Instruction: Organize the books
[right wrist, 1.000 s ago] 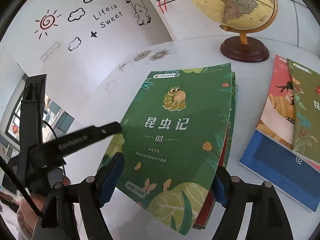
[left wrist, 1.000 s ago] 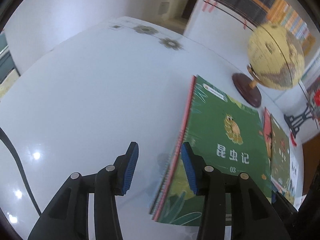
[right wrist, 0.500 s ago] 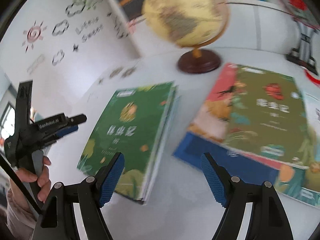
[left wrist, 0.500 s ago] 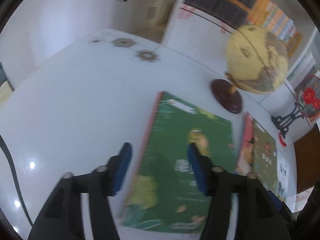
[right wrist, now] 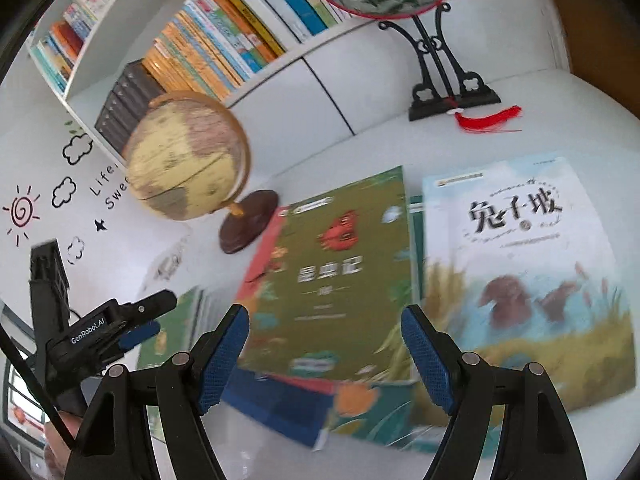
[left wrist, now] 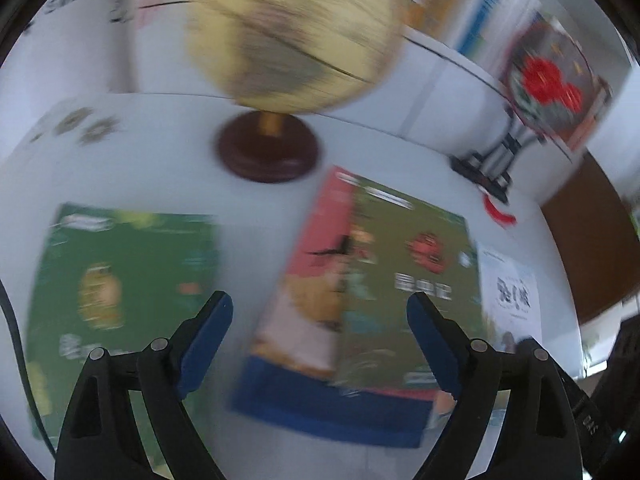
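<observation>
a: figure shows the interval between two pickups. the left gripper has just been opening; its jaws stand wide, with nothing between the pads. the right gripper also stands wide and holds nothing.

b: where are the books?

a: all flat on the white table. the green stack lies at left, well clear of both tongs, in front of the globe. right of it sits an overlapping pile: an olive-green book on top, a pink-covered book under it, a blue cover showing at the near edge. a pale book with rabbits lies just beside that pile, over its right edge.

b: which step, then?

a: judged as a reach toward the overlapping pile; both views centre on it, though motion blur hides fine edges.

b: and the next move?

a: likely lowering a jaw to one book's free edge, since flat covers offer no grip from above. the near corner, or sliding a book off its neighbours, seems the opening.
</observation>
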{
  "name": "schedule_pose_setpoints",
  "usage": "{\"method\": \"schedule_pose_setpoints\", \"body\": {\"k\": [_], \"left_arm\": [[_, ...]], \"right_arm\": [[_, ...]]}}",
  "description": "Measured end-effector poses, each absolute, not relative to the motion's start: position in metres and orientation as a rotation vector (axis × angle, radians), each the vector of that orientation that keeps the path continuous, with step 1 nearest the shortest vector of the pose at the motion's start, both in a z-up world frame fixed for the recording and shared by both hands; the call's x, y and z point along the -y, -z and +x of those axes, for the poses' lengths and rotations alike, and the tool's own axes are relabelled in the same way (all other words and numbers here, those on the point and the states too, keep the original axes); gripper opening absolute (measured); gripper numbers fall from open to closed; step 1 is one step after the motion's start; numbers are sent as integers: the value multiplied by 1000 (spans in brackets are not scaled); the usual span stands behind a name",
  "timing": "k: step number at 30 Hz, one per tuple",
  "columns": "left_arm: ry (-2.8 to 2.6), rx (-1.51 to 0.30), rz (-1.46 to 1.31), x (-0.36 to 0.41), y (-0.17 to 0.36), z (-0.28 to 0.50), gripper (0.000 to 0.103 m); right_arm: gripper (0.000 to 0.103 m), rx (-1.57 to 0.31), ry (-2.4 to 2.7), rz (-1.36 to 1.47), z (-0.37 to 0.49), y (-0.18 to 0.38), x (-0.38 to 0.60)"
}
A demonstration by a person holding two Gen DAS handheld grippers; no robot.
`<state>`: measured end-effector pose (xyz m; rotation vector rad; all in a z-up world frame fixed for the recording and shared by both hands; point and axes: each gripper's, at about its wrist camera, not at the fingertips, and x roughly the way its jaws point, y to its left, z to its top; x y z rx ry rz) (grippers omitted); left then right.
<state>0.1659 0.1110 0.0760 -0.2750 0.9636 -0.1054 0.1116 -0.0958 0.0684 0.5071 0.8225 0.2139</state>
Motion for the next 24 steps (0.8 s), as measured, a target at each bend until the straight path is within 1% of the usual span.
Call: {"method": "schedule_pose_setpoints", "body": {"k": [5,11,14,22,23,24], "left_arm": [[140,-1025,-282,-74,-49,185,88],[133,-1073,-273,-59,-26,189,88],[146,-1060,-234,-51,-25,187,88],[150,-1059,-170,-38,-25,183,88],[152,-1058,-154,-36,-24,182,88],[153,-1057,-146,-35,-24,181,88]], "right_arm": [[77,-834,-258,536,139,-57,115],[77,-891,-323,551,171,-32,119],[78,-927,-345,561,183,-21,116],[80,-898,-314,482,191,-20,108],[87,-901,-318,448,193,-20,104],[98,-903,-346,434,196,-20,101]]}}
